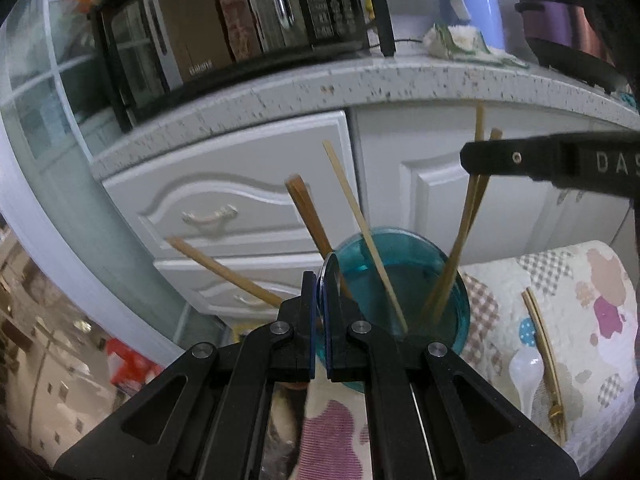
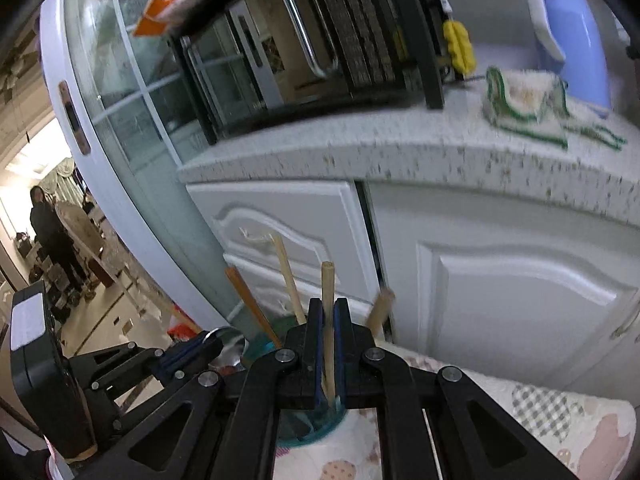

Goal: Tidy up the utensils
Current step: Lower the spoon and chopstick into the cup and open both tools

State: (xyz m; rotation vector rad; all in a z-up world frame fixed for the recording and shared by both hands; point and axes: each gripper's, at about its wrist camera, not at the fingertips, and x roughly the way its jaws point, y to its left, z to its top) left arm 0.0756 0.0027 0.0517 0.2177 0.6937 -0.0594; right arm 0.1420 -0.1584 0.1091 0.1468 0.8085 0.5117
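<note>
A teal see-through cup (image 1: 404, 280) stands on a patterned cloth (image 1: 580, 280) and holds several wooden chopsticks (image 1: 364, 232). My left gripper (image 1: 324, 280) is by the cup's left rim, shut on a thin round metal piece that looks like a spoon's bowl (image 1: 330, 260). My right gripper (image 2: 329, 302) is above the cup (image 2: 312, 424), shut on an upright chopstick (image 2: 328, 280) whose lower end dips into it. In the left wrist view the right gripper (image 1: 466, 158) reaches in from the right across that chopstick (image 1: 479, 124). In the right wrist view the left gripper (image 2: 204, 342) shows low on the left.
On the cloth to the right lie a white plastic spoon (image 1: 528, 368), a gold fork (image 1: 554, 412) and a chopstick (image 1: 538, 320). White cabinet doors (image 2: 520, 300) and a speckled countertop (image 2: 400, 148) with a microwave (image 1: 240, 32) rise close behind. A person (image 2: 48, 232) stands far off to the left.
</note>
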